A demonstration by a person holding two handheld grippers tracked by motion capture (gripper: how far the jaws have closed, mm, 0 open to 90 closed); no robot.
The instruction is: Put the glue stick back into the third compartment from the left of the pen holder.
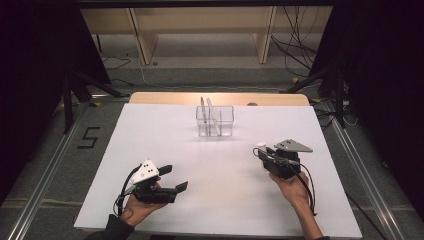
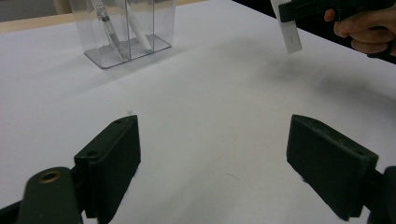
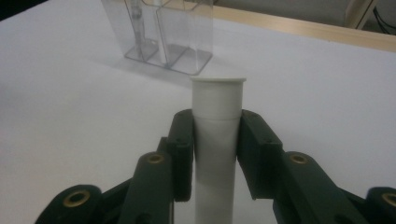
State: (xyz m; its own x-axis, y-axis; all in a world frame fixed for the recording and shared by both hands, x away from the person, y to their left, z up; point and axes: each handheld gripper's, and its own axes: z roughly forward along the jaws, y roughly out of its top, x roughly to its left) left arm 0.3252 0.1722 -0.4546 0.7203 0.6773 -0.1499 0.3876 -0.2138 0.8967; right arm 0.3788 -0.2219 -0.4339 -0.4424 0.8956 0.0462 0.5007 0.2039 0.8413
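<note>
Right gripper [image 3: 215,135] clamped on one white tube [image 3: 217,140], upright, flared end up, over the desk [image 1: 165,145] to the right of centre; likely bound for the clear holder [image 1: 215,121] at the far edge. Holder: three compartments, two sticks already inside. Left gripper [image 2: 215,158] jaws apart, holding nothing, resting near the front.

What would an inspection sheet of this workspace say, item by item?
Surface: white table, bare around the tools.
Job's things: white tube clamped in the right tool; clear divided holder at the far side, with two pens in it.
Clutter: nothing seen.
Grippers: left tool open, holding nothing, low over the table.
Cables: one trails from each tool; more lie on the floor behind.
Surroundings: wooden shelving, black stands, dark curtains.
</note>
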